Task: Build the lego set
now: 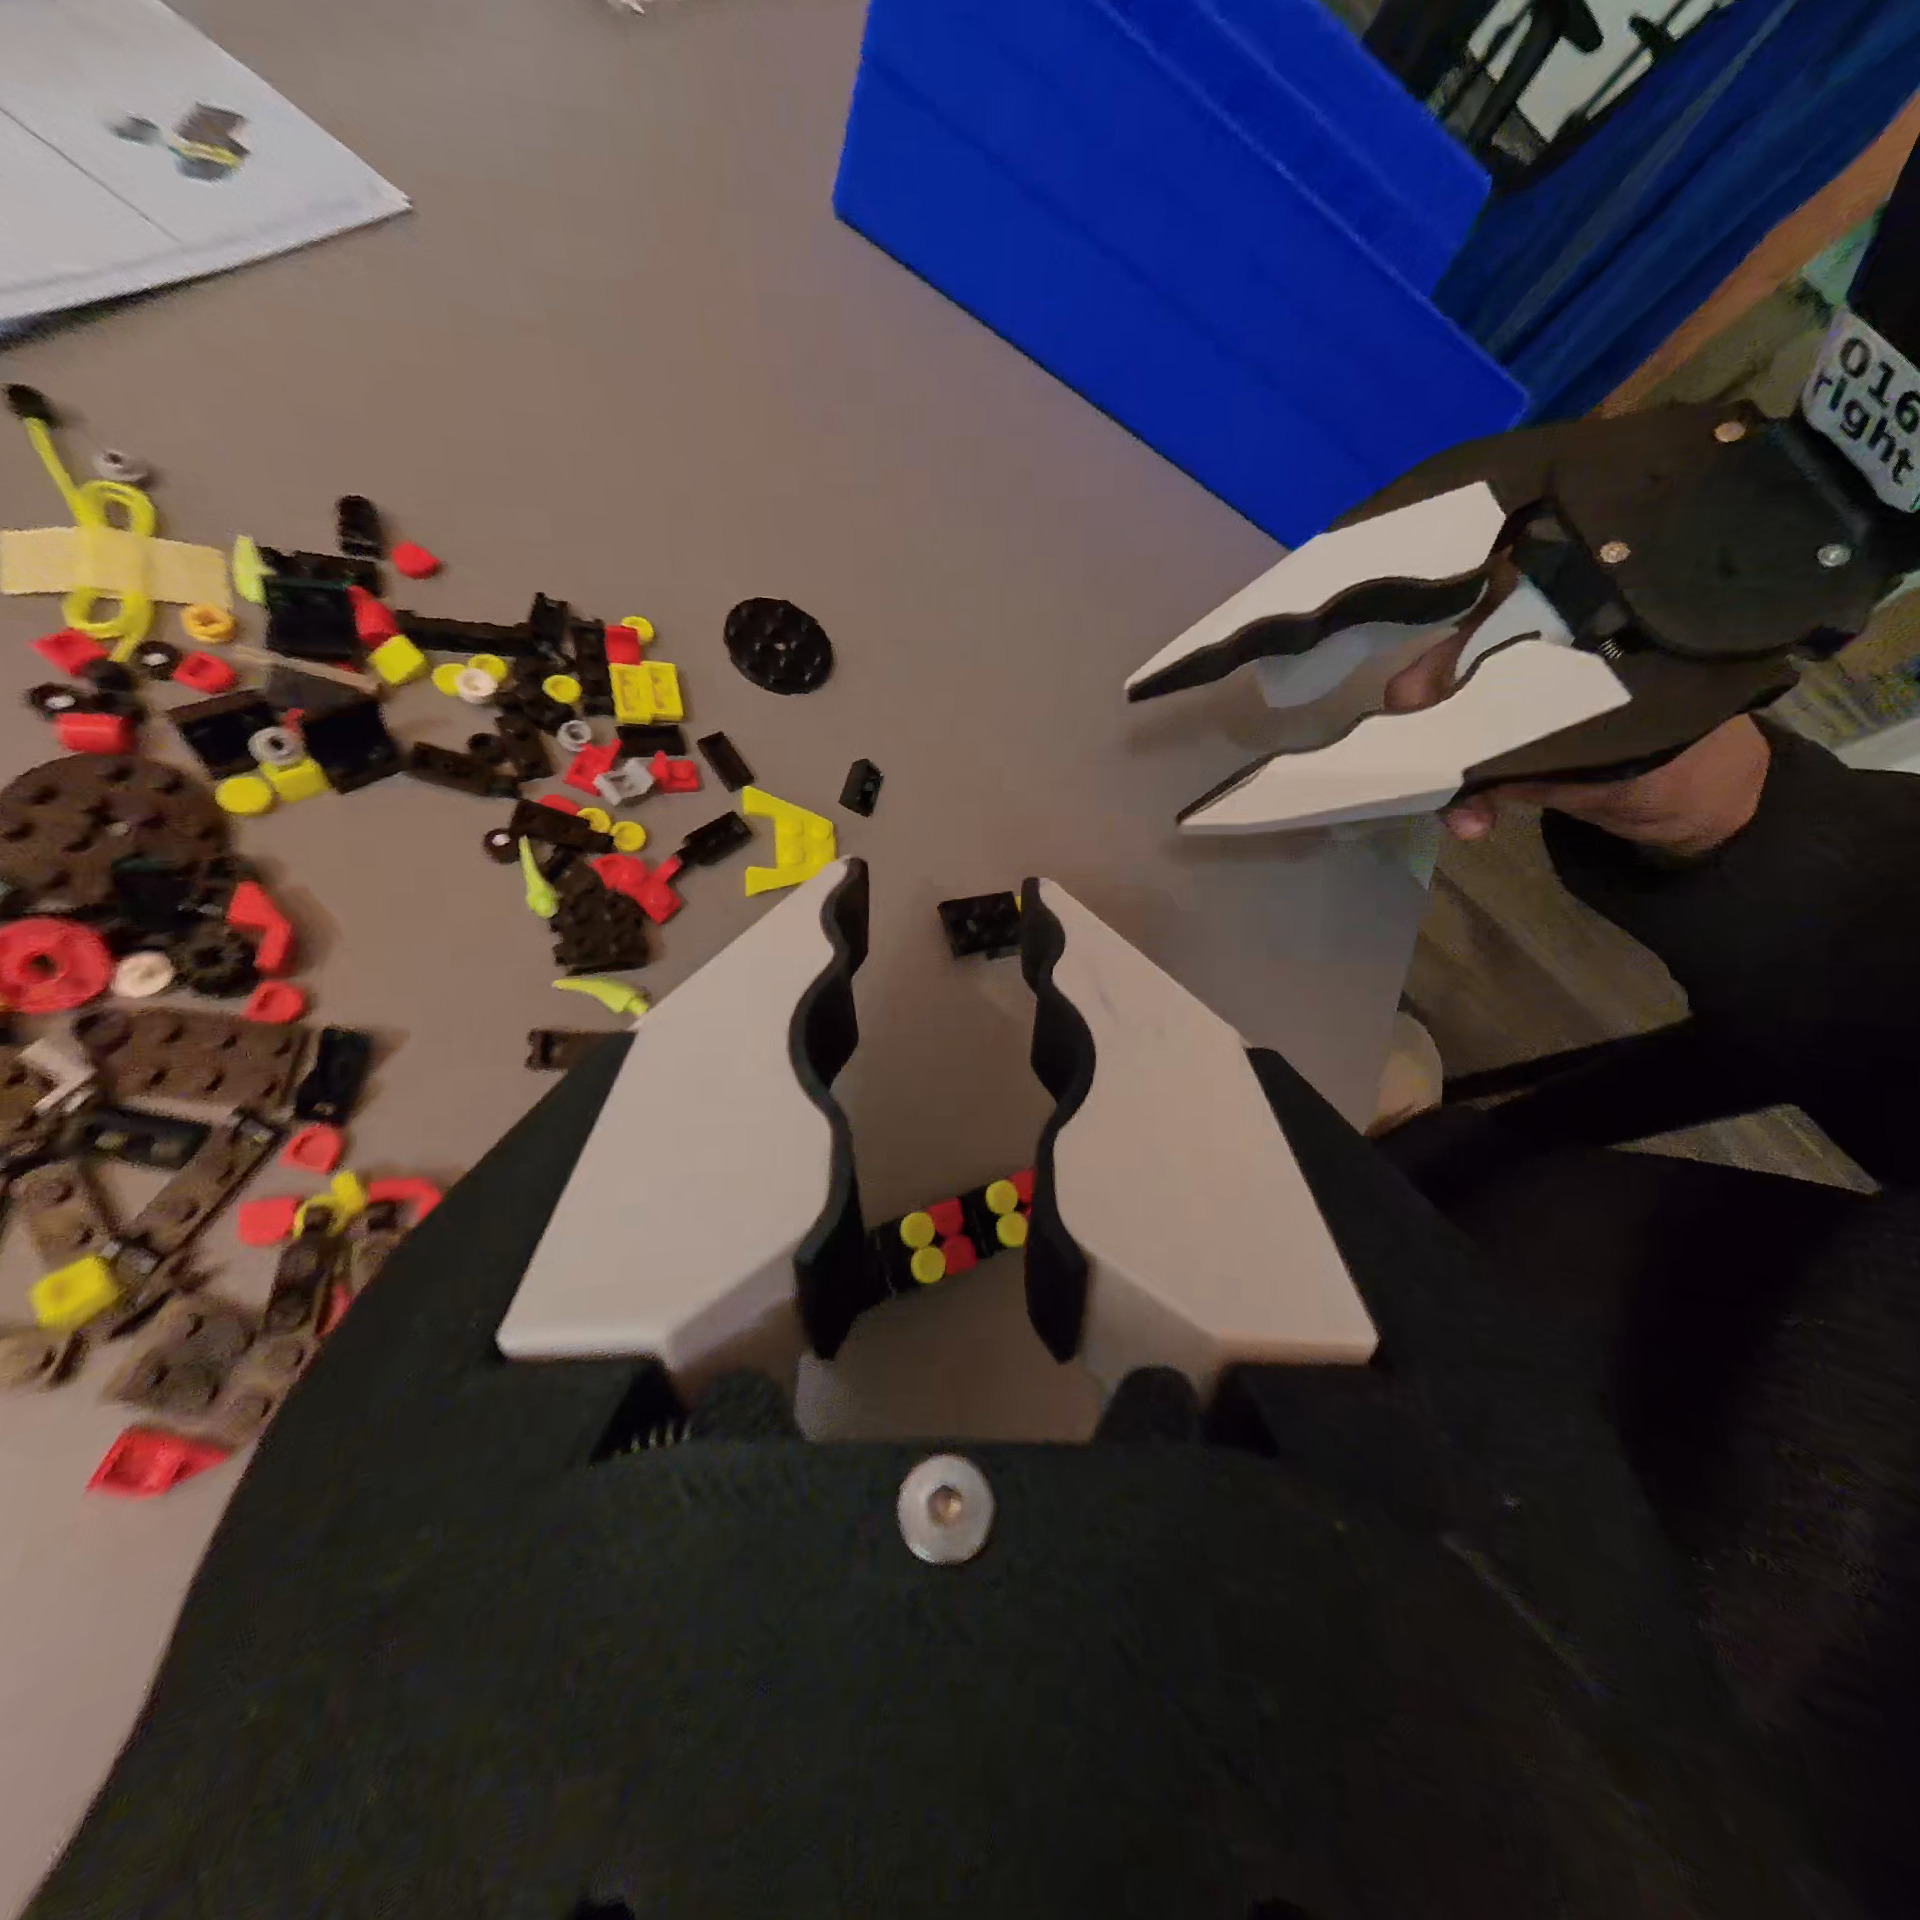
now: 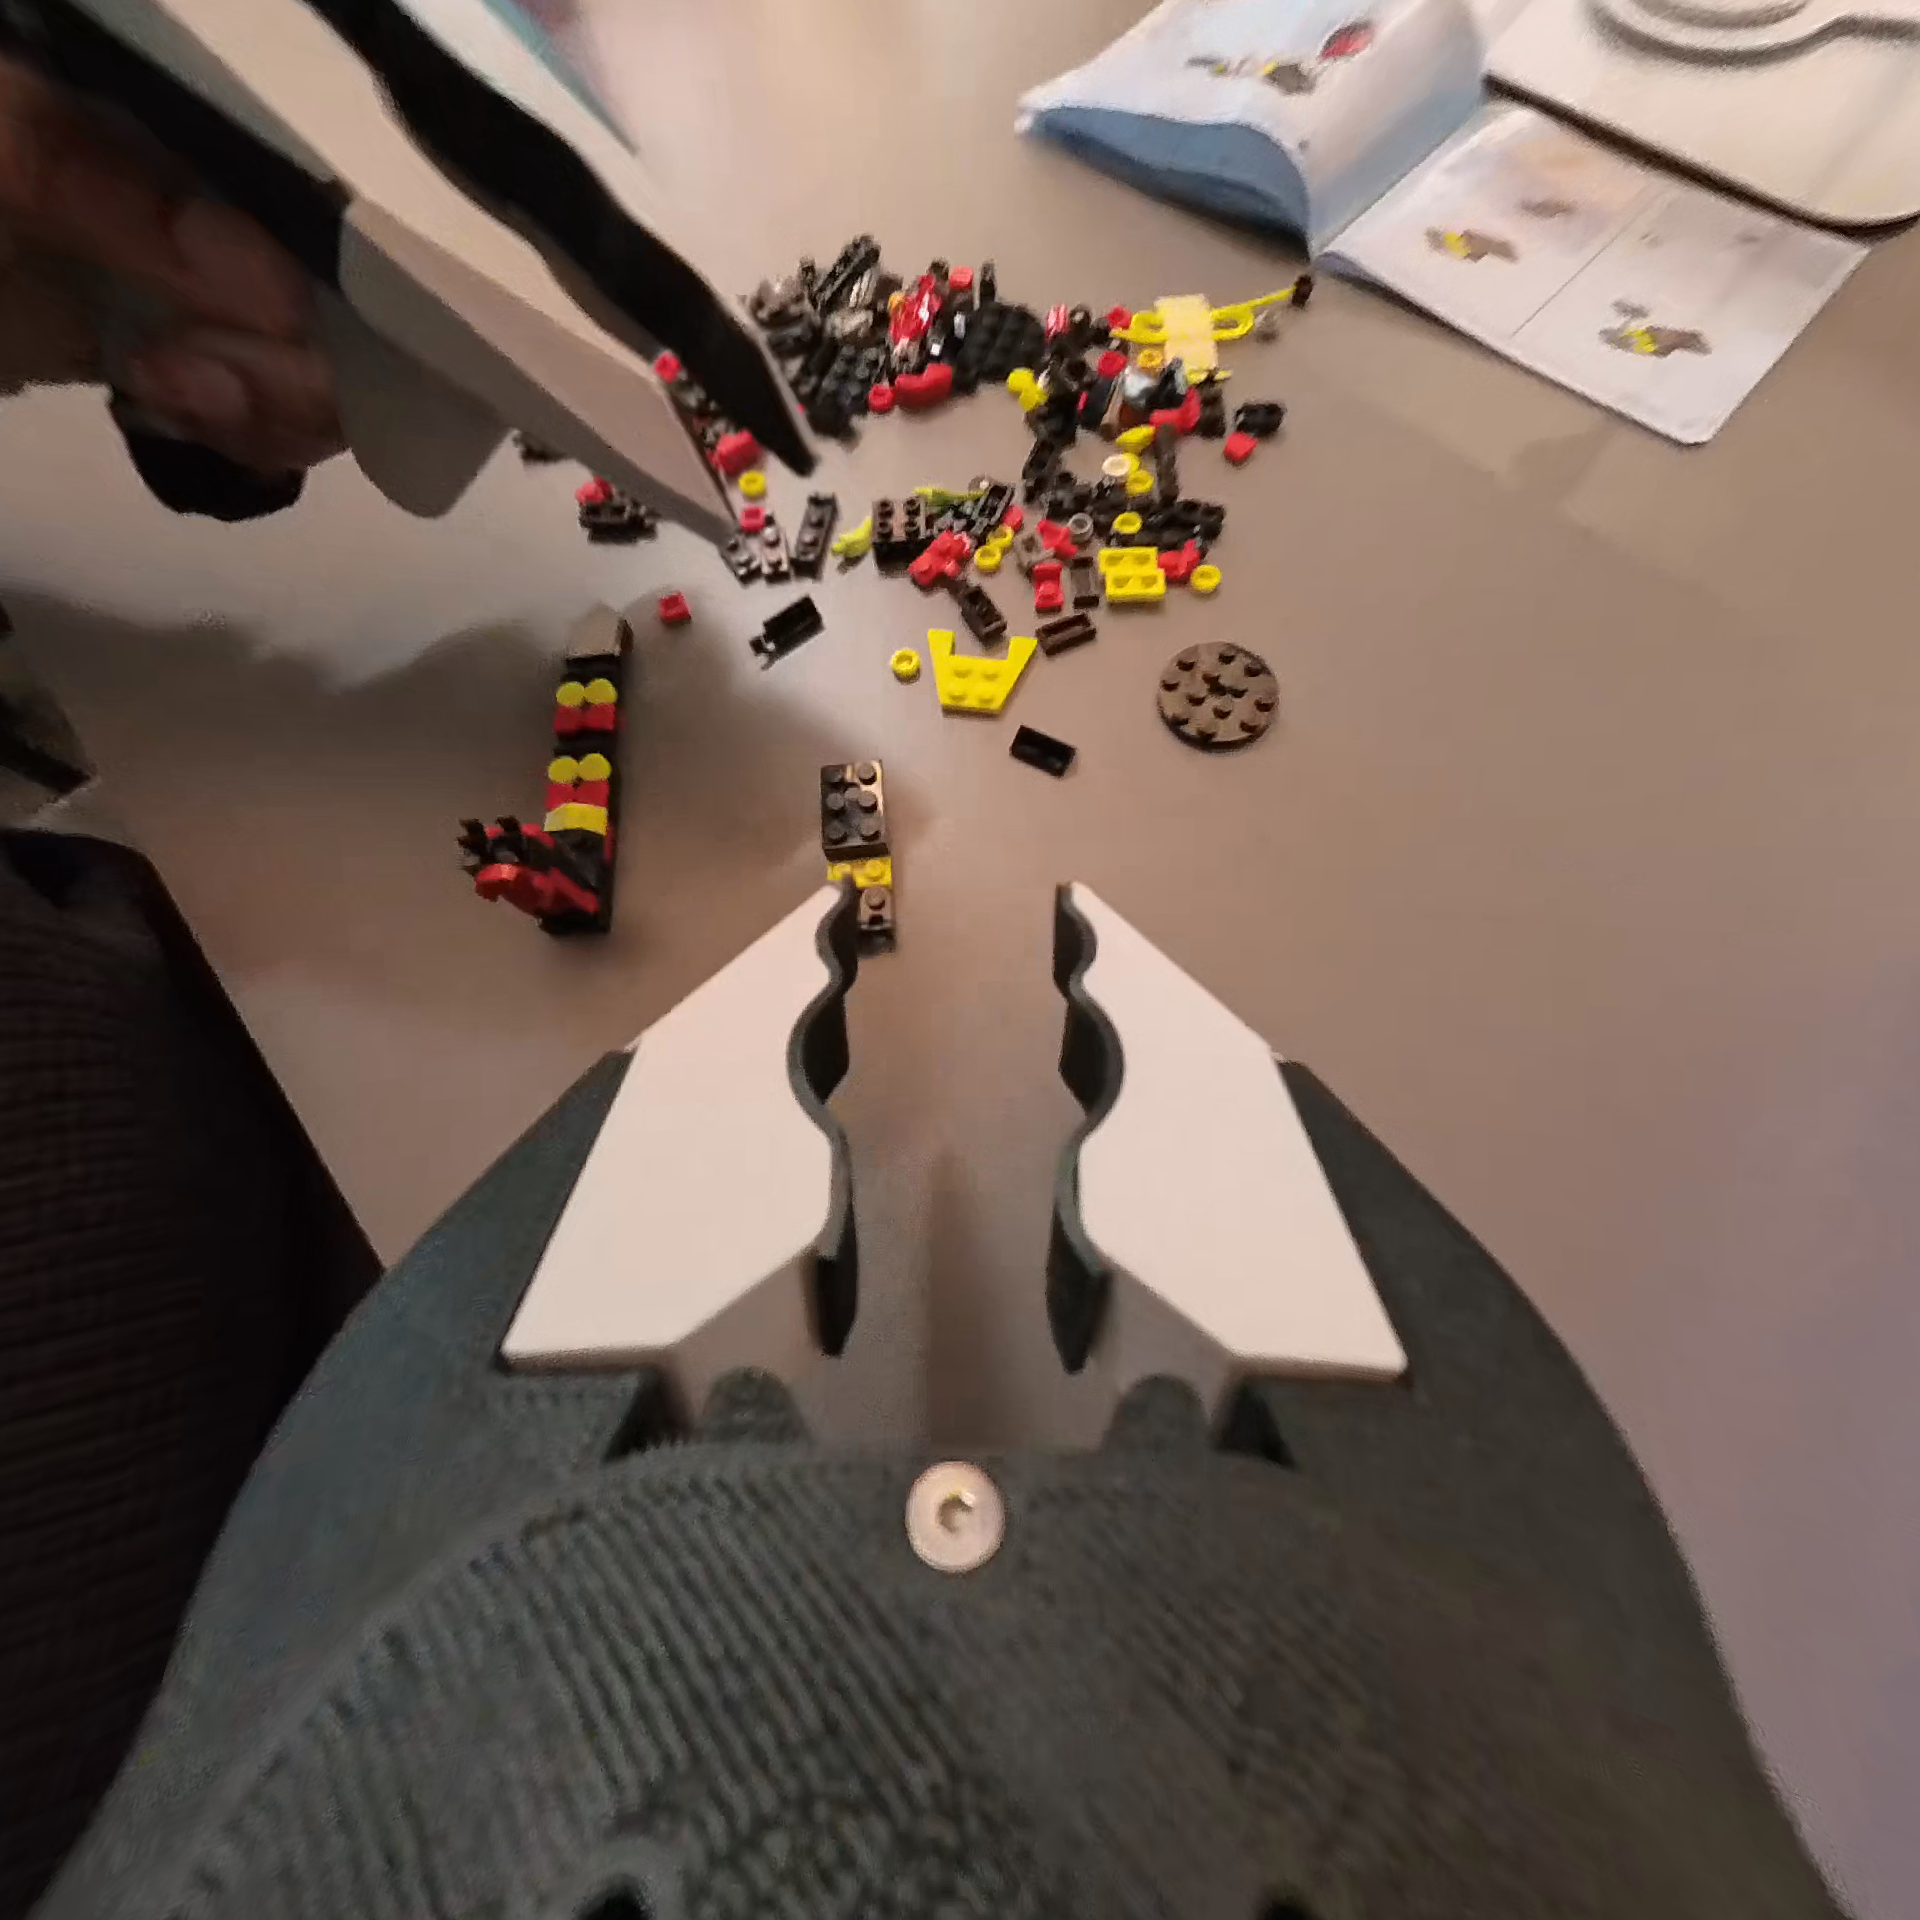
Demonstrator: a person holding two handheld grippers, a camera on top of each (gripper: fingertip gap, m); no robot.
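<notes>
A long black assembly with yellow and red studs [image 2: 577,769] lies on the grey table; in the left wrist view it [image 1: 951,1231] shows far below, between my left fingers. My left gripper [image 1: 945,894] is open and empty, above the table. A small black and yellow sub-assembly [image 2: 857,831] lies just ahead of my right gripper's left fingertip; it also shows in the left wrist view [image 1: 982,923]. My right gripper [image 2: 954,904] is open and empty. Each gripper shows in the other's view: the right one [image 1: 1174,748] and the left one [image 2: 748,488].
A pile of loose black, red and yellow pieces [image 2: 1039,468] spreads beyond, with a yellow wedge plate [image 2: 982,670] and a round black plate [image 2: 1218,694] at its near side. An open instruction booklet [image 2: 1558,239] lies farther back. A blue box [image 1: 1143,229] stands near the table's edge. It is some 9 cm from my right tips to the round black plate [image 2: 1218,694]. The left camera catches it too, in the left wrist view [image 1: 798,638].
</notes>
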